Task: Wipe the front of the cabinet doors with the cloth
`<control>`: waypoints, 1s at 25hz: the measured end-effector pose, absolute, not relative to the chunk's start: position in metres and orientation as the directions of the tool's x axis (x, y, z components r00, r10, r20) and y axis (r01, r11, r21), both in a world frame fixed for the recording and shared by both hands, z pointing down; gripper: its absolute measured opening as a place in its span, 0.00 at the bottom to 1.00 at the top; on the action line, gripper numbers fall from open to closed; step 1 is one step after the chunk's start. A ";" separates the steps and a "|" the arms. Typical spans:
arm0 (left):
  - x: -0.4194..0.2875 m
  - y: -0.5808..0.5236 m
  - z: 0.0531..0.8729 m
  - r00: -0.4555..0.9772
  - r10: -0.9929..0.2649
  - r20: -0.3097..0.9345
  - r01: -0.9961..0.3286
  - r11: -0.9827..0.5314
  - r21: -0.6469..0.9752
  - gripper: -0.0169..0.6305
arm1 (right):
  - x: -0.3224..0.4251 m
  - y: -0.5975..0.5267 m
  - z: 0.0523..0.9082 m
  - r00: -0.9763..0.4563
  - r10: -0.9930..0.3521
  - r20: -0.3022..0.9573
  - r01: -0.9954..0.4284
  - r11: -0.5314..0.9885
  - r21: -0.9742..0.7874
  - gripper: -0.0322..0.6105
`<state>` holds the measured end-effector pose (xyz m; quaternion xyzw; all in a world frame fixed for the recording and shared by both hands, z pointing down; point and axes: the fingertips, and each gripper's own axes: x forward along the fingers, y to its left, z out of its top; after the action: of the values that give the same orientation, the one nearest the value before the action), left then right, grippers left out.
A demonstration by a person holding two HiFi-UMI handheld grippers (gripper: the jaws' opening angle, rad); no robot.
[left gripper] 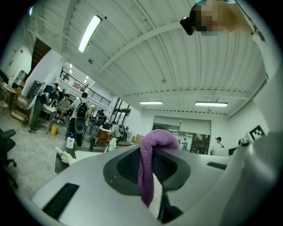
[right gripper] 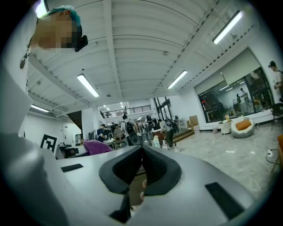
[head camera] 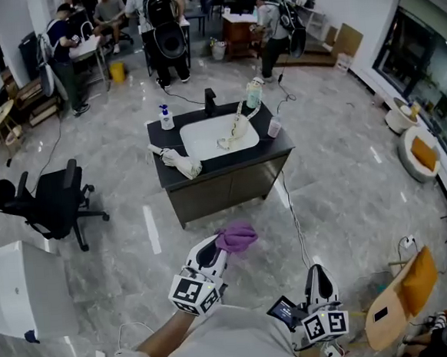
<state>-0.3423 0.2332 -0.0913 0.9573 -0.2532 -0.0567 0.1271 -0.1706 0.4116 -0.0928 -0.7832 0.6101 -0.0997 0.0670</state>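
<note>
While the cabinet doors (head camera: 228, 187) stand well apart in the head view, the left tongs (head camera: 214, 253) carry the cloth (head camera: 238, 235), and what looks like a cable (head camera: 291, 207) trails over the floor (head camera: 340, 195) beside them, a likely snag for feet. Left gripper view: the tongs are clenched on one thin fold of cloth; firm rubbing could pull it free. Right gripper view: the right tongs (right gripper: 141, 165) are pressed together on nothing.

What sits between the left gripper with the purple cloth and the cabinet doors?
In the head view, only bare marble floor separates the left gripper, shut on the purple cloth, from the cabinet doors. A cable lies off to one side.
</note>
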 end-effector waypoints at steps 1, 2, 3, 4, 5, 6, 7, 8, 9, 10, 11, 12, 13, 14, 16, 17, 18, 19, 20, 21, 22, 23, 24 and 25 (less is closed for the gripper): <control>-0.343 0.221 -0.093 0.857 -0.512 -0.049 -0.481 -0.831 0.280 0.10 | -0.169 0.400 -0.092 0.230 -0.970 0.075 -0.943 -0.241 -0.228 0.09; -0.343 0.212 -0.097 0.851 -0.523 -0.057 -0.488 -0.825 0.283 0.10 | -0.168 0.390 -0.092 0.223 -0.972 0.078 -0.945 -0.235 -0.226 0.09; -0.342 0.205 -0.100 0.846 -0.530 -0.065 -0.494 -0.823 0.281 0.11 | -0.166 0.381 -0.093 0.217 -0.973 0.082 -0.948 -0.230 -0.221 0.09; -0.341 0.200 -0.102 0.843 -0.534 -0.069 -0.498 -0.822 0.277 0.11 | -0.163 0.373 -0.094 0.210 -0.974 0.084 -0.950 -0.224 -0.216 0.09; -0.339 0.197 -0.101 0.841 -0.537 -0.068 -0.502 -0.820 0.275 0.10 | -0.159 0.365 -0.094 0.203 -0.975 0.084 -0.952 -0.217 -0.214 0.09; -0.336 0.193 -0.099 0.839 -0.541 -0.060 -0.507 -0.817 0.276 0.10 | -0.155 0.358 -0.093 0.195 -0.977 0.083 -0.954 -0.209 -0.215 0.09; -0.334 0.188 -0.095 0.835 -0.547 -0.049 -0.515 -0.811 0.279 0.10 | -0.149 0.351 -0.090 0.187 -0.979 0.082 -0.955 -0.201 -0.219 0.09; -0.332 0.183 -0.092 0.829 -0.558 -0.036 -0.528 -0.801 0.282 0.11 | -0.142 0.343 -0.087 0.177 -0.981 0.083 -0.955 -0.192 -0.224 0.09; -0.330 0.176 -0.089 0.818 -0.574 -0.025 -0.545 -0.789 0.284 0.11 | -0.134 0.333 -0.085 0.167 -0.982 0.086 -0.956 -0.182 -0.231 0.09; -0.329 0.169 -0.088 0.804 -0.594 -0.016 -0.566 -0.774 0.283 0.10 | -0.127 0.323 -0.084 0.153 -0.984 0.089 -0.957 -0.170 -0.237 0.09; -0.328 0.162 -0.087 0.788 -0.615 -0.009 -0.589 -0.758 0.281 0.11 | -0.120 0.313 -0.083 0.135 -0.987 0.090 -0.958 -0.153 -0.242 0.09; -0.327 0.155 -0.086 0.771 -0.636 -0.003 -0.610 -0.741 0.280 0.11 | -0.113 0.303 -0.083 0.113 -0.990 0.087 -0.961 -0.132 -0.244 0.09; -0.324 0.149 -0.085 0.755 -0.656 0.001 -0.630 -0.725 0.278 0.11 | -0.106 0.294 -0.082 0.090 -0.992 0.084 -0.964 -0.108 -0.243 0.09; -0.319 0.142 -0.084 0.739 -0.673 0.003 -0.648 -0.710 0.276 0.10 | -0.097 0.284 -0.081 0.065 -0.995 0.082 -0.967 -0.083 -0.240 0.09; -0.302 0.130 -0.084 0.709 -0.706 0.001 -0.681 -0.683 0.265 0.10 | -0.075 0.263 -0.078 0.009 -0.996 0.086 -0.973 -0.029 -0.229 0.09; -0.292 0.124 -0.084 0.691 -0.723 -0.002 -0.698 -0.667 0.260 0.11 | -0.062 0.251 -0.075 -0.022 -0.995 0.093 -0.975 0.001 -0.221 0.09; -0.282 0.119 -0.085 0.670 -0.742 -0.005 -0.716 -0.648 0.259 0.10 | -0.050 0.239 -0.074 -0.054 -0.993 0.103 -0.977 0.031 -0.211 0.09; -0.273 0.115 -0.086 0.648 -0.762 -0.007 -0.734 -0.626 0.263 0.11 | -0.037 0.227 -0.074 -0.087 -0.990 0.112 -0.978 0.063 -0.197 0.09; -0.265 0.111 -0.087 0.625 -0.781 -0.006 -0.751 -0.603 0.268 0.10 | -0.024 0.214 -0.075 -0.120 -0.986 0.118 -0.979 0.097 -0.182 0.09; -0.255 0.108 -0.087 0.603 -0.798 -0.003 -0.767 -0.581 0.273 0.10 | -0.012 0.203 -0.078 -0.152 -0.981 0.122 -0.977 0.130 -0.168 0.09; -0.246 0.105 -0.086 0.583 -0.813 0.002 -0.782 -0.560 0.274 0.11 | 0.001 0.192 -0.080 -0.182 -0.976 0.123 -0.974 0.162 -0.158 0.09; -0.236 0.103 -0.084 0.565 -0.825 0.009 -0.795 -0.542 0.272 0.10 | 0.014 0.183 -0.081 -0.209 -0.970 0.121 -0.970 0.190 -0.154 0.09; -0.227 0.101 -0.083 0.548 -0.836 0.016 -0.808 -0.524 0.270 0.11 | 0.026 0.174 -0.082 -0.234 -0.965 0.118 -0.965 0.215 -0.153 0.09; -0.218 0.099 -0.081 0.532 -0.847 0.024 -0.819 -0.507 0.270 0.11 | 0.038 0.166 -0.082 -0.256 -0.960 0.115 -0.959 0.237 -0.154 0.09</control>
<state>-0.2185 0.0987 -0.0810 0.8661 -0.4808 -0.0556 0.1248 0.0378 0.1662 -0.0819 -0.6100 0.7865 -0.0965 0.0016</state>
